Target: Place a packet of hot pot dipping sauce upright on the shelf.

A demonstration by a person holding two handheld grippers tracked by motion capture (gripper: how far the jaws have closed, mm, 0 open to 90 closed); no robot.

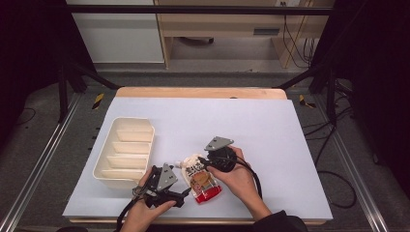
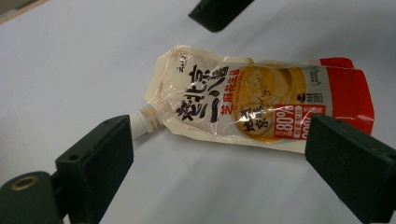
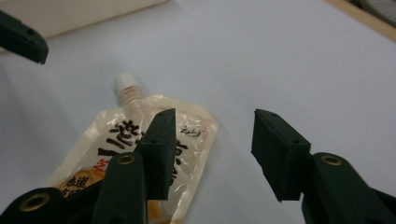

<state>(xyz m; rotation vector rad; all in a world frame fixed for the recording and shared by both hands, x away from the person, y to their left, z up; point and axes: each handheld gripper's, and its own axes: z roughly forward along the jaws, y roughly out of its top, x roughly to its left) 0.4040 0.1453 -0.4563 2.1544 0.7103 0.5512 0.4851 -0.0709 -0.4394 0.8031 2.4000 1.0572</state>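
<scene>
A spouted sauce pouch (image 1: 203, 181), cream with an orange picture and a red bottom end, lies flat on the white table cover. In the left gripper view the pouch (image 2: 243, 100) lies just beyond my left gripper (image 2: 219, 126), whose jaws stand wide apart with nothing touching them. My left gripper (image 1: 185, 195) sits at the pouch's left side near the front edge. My right gripper (image 1: 202, 162) hovers over the spout end, open. In the right gripper view my right gripper (image 3: 214, 116) has one jaw above the pouch (image 3: 116, 144) and bare table between the jaws.
A white tray (image 1: 101, 159) with several dividers stands at the left, close behind my left hand; its wall (image 3: 93, 11) shows in the right gripper view. The white cover (image 1: 251, 125) runs back to a wooden table edge (image 1: 200, 92).
</scene>
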